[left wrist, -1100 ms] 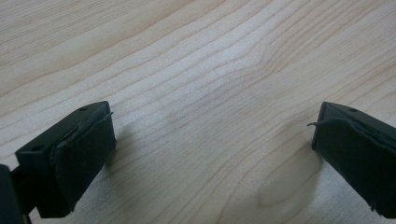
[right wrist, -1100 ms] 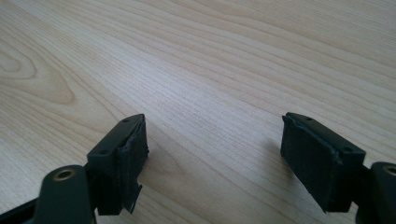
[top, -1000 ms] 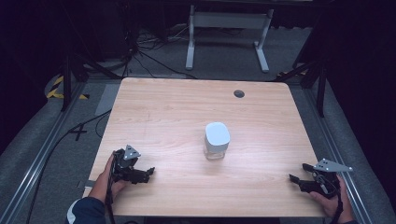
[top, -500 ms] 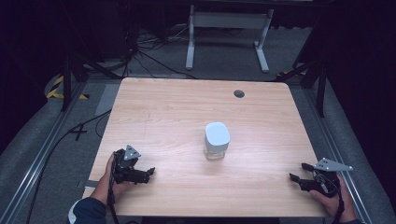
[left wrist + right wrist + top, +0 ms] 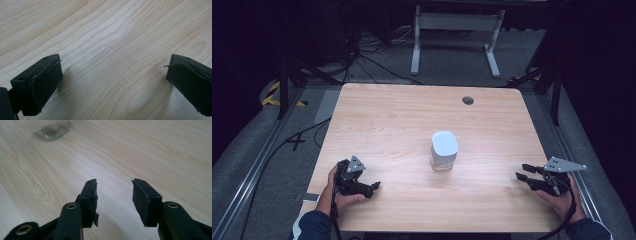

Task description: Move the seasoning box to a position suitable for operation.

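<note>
A clear jar with a white lid (image 5: 444, 150) stands upright near the middle of the wooden table (image 5: 392, 120). My left gripper (image 5: 373, 187) rests at the table's near left corner, held in a hand and pointing right. Its jaws stand wide open over bare wood (image 5: 113, 75). My right gripper (image 5: 521, 172) is lifted a little at the near right edge and points left toward the jar. Its jaws (image 5: 114, 187) have just been closing and stand half apart with nothing between them. The jar's glass base (image 5: 51, 131) shows far ahead in the right gripper view.
A round cable hole (image 5: 468, 100) sits near the table's far edge. Behind the table a white stand (image 5: 457, 22) and loose cables (image 5: 377, 65) lie on the dark floor. Metal rails run along both sides of the table.
My right gripper has risen slightly and shifted a little toward the jar, and its jaws are narrower. The left gripper and the jar have not moved.
</note>
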A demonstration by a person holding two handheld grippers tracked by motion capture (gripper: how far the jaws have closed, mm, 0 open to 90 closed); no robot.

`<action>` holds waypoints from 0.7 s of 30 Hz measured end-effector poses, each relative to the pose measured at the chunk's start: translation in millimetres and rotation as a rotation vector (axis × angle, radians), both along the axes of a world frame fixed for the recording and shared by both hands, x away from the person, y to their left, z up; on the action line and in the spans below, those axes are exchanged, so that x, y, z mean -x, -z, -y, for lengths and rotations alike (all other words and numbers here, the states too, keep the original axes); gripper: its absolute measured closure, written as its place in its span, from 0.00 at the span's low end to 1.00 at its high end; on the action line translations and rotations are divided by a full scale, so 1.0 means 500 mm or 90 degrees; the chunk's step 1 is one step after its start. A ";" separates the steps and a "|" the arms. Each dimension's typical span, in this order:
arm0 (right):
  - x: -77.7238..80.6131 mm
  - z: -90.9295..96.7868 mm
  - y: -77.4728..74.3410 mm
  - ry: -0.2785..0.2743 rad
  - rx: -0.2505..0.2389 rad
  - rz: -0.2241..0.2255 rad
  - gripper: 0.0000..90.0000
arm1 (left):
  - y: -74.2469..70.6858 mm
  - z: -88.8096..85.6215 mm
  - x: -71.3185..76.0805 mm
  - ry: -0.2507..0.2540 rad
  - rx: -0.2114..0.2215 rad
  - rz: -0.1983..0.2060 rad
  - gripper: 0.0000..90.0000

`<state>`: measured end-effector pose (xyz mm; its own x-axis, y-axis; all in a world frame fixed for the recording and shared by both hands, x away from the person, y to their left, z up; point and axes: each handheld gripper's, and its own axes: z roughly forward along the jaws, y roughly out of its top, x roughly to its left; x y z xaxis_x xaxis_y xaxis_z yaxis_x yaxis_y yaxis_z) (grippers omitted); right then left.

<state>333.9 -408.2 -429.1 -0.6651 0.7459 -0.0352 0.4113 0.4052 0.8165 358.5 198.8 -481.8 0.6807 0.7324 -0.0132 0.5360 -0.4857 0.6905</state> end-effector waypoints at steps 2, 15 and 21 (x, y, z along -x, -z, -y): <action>-0.013 -0.014 -0.020 -0.013 -0.012 0.008 0.68 | 0.000 0.000 0.000 0.000 0.000 0.000 0.01; -0.071 -0.120 -0.093 -0.082 -0.020 0.046 0.65 | 0.000 0.000 0.000 0.000 -0.001 0.003 0.01; -0.099 -0.178 -0.118 -0.121 -0.025 0.053 0.77 | 0.000 0.000 0.000 0.000 0.000 0.000 0.01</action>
<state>383.3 -319.4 -370.2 -0.7900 0.6092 -0.0690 0.2615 0.4367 0.8608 358.4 198.8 -481.8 0.6802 0.7329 -0.0138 0.5368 -0.4852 0.6902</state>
